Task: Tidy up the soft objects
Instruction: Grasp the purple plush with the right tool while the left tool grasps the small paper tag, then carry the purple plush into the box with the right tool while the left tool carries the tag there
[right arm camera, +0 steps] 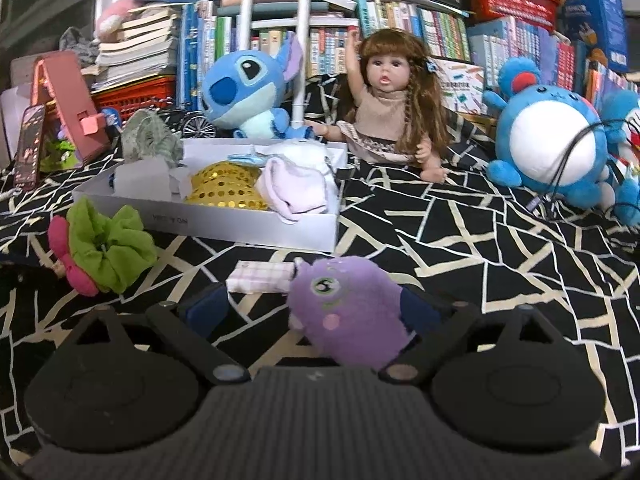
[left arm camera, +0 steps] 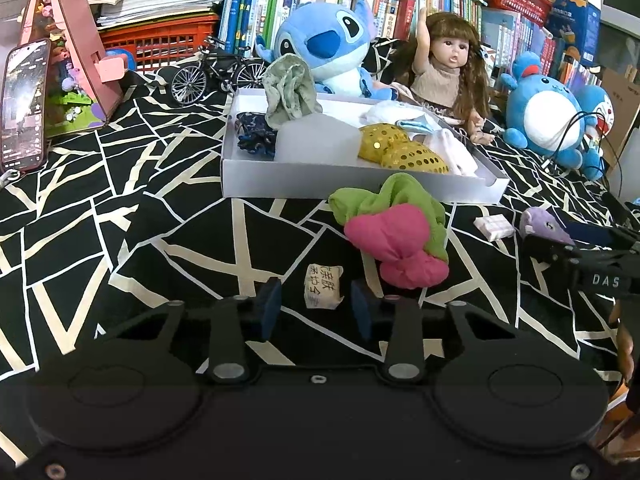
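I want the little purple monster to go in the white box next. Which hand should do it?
The right. The purple monster already sits between the right gripper's open fingers, touching one pad, with the white box just ahead. The left gripper is around a small wrapped packet instead, farther from the monster.

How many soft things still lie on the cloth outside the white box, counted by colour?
Green and pink: 1, the scrunchie
Purple: 1, the plush toy
White with print: 1, the small packet
White and pink checked: 1, the small pad
Total: 4
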`<state>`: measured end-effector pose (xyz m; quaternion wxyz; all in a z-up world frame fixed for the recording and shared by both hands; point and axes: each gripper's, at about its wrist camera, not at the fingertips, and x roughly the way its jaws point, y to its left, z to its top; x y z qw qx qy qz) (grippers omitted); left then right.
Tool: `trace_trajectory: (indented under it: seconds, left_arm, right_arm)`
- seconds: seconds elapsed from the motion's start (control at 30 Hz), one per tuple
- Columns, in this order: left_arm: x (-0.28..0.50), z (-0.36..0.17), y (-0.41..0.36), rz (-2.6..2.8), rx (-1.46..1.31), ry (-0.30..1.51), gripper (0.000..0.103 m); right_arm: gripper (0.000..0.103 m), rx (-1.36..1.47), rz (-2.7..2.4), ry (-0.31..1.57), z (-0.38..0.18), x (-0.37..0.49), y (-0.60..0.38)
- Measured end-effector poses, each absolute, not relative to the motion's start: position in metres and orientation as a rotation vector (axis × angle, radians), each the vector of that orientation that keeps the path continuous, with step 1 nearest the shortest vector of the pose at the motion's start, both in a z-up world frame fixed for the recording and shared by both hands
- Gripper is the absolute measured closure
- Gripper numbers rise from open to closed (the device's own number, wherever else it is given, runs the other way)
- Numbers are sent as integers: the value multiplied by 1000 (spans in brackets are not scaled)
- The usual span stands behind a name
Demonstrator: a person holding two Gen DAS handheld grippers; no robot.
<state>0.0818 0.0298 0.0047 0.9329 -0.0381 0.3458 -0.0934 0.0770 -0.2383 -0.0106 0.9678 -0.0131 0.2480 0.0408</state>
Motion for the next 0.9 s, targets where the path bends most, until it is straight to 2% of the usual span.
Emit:
trace_trajectory:
  seconds: [0.13, 0.33, 0.43, 0.53, 0.6, 0.67, 0.9]
  left_arm:
    - [82, 4, 29, -192, -75, 712, 79]
    - [82, 3, 27, -192, -59, 710, 83]
    - [82, 3, 26, -193, -56, 710, 84]
    - [82, 4, 26, -192, -57, 708, 85]
    - [83, 5, 26, -189, -56, 705, 85]
    - [84, 6, 26, -184, -57, 700, 85]
    - [86, 11, 30, -171, -68, 689, 85]
  right_arm:
    - [6, 12, 64, 518, -13, 81, -244]
    - [6, 45, 51, 527, -15, 84, -249]
    - [9, 62, 54, 535, -16, 85, -250]
    - [19, 74, 59, 544, -16, 86, -251]
    - [32, 71, 51, 540, -15, 86, -250]
    - [39, 60, 46, 533, -14, 84, -249]
    - [48, 45, 53, 511, -10, 82, -246]
